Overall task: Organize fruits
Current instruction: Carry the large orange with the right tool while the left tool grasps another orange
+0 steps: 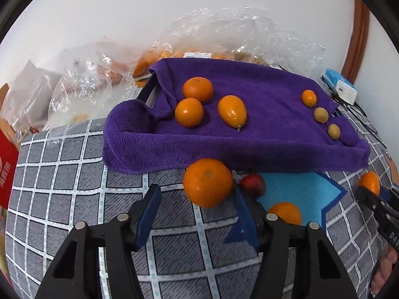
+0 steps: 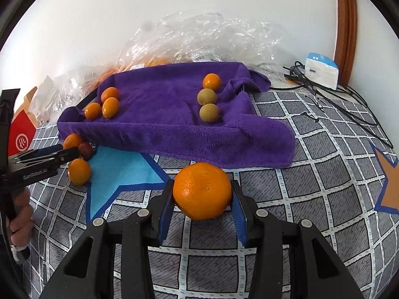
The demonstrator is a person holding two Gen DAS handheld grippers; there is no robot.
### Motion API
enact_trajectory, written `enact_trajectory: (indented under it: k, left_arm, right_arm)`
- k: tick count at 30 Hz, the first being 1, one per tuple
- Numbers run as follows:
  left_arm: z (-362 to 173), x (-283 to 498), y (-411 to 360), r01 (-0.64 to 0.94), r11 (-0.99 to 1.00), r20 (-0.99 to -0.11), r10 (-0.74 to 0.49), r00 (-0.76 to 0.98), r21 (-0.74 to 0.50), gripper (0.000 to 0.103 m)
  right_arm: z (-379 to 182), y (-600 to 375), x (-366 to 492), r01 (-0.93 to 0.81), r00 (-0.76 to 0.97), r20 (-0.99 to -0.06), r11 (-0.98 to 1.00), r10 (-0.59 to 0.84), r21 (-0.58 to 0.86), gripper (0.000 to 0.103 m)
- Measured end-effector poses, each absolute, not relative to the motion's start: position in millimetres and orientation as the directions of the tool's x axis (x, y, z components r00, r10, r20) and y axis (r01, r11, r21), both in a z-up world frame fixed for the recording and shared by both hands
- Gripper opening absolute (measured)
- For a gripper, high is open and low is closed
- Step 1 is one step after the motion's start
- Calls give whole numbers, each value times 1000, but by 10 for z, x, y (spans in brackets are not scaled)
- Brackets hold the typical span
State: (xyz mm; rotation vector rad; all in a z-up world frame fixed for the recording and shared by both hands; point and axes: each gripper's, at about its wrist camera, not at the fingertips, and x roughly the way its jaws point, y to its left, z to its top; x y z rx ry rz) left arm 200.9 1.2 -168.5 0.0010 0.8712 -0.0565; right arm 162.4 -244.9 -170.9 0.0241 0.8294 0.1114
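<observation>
1. Right claw [image 2: 202, 199] grips an orange [image 2: 202, 190] squarely between both pads, at six o'clock of the purple towel [image 2: 162, 124].
2. Left claw [image 1: 197, 204] gapes; another orange [image 1: 207, 182] sits between its tips, touching only the right finger [image 1: 243, 214].

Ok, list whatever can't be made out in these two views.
- Plastic bags, left wrist view: crinkled glare blurs the contents; only orange shapes show.
- Under the purple towel, both views: the towel covers whatever it lies on; only a black edge peeks out.
- Red fruit, left wrist view: partly hidden by a finger of the left tongs; kind unclear.
- Red box, left wrist view: cut off by the picture's edge, print unreadable.
</observation>
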Motion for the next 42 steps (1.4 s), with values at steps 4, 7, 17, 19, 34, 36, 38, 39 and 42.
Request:
enact_trajectory:
  k: [4, 7, 17, 19, 34, 36, 38, 39, 42]
  left_arm:
    - [-1704, 2001, 30, 72, 996, -758, -91, 646, -58, 36]
    - [-1701, 1982, 77, 69, 993, -748, -115, 653, -92, 36]
    - [-1550, 1859, 279, 12, 985, -684, -127, 718, -171, 36]
    - [-1521, 1858, 290, 11, 983, -676, -135, 725, -184, 36]
    - [-1355, 1736, 332, 36, 973, -605, -170, 778, -227, 36]
    - [-1357, 1730, 341, 35, 972, -603, -171, 780, -230, 36]
    - [-1357, 1722, 365, 28, 972, -603, -168, 780, -234, 36]
    - [-1358, 1725, 370, 28, 971, -602, -170, 780, -238, 36]
    - [-1366, 1731, 401, 19, 968, -601, -170, 781, -249, 36]
  right_arm:
    - [-1726, -2439, 1642, -90, 664, -739, 994, 110, 68, 42]
    - [-1720, -2422, 1622, -91, 671, -735, 994, 103, 56, 42]
    - [-1692, -2443, 1585, -85, 686, -721, 995, 99, 56, 42]
    - [-1683, -2449, 1580, -85, 690, -716, 995, 102, 59, 42]
    - [-1591, -2552, 1564, -39, 704, -703, 994, 102, 105, 42]
    - [-1553, -2561, 1567, -35, 701, -705, 993, 106, 115, 42]
    - [-1507, -2561, 1576, -31, 704, -703, 993, 102, 112, 42]
    - [-1474, -2550, 1580, -31, 708, -699, 993, 100, 110, 42]
    - [-1368, -2515, 1609, -40, 718, -689, 994, 102, 105, 42]
